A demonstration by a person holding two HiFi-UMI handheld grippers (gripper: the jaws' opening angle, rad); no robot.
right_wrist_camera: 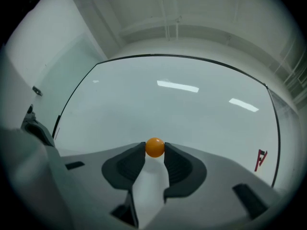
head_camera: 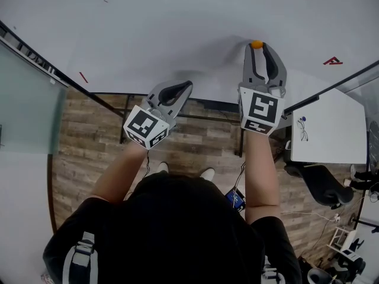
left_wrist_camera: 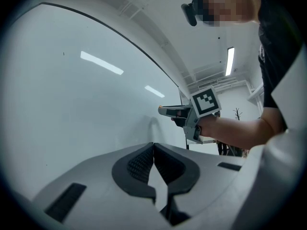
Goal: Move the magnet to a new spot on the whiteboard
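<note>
Your right gripper (right_wrist_camera: 154, 149) is clamped on the orange magnet (right_wrist_camera: 154, 147), the ball pinched between the two jaw tips and sitting right at the whiteboard (right_wrist_camera: 182, 109). A red mark (right_wrist_camera: 260, 160) lies well off to its right on the board. Your left gripper (left_wrist_camera: 153, 145) has its jaws together with nothing between them, held lower and apart from the magnet.
</note>
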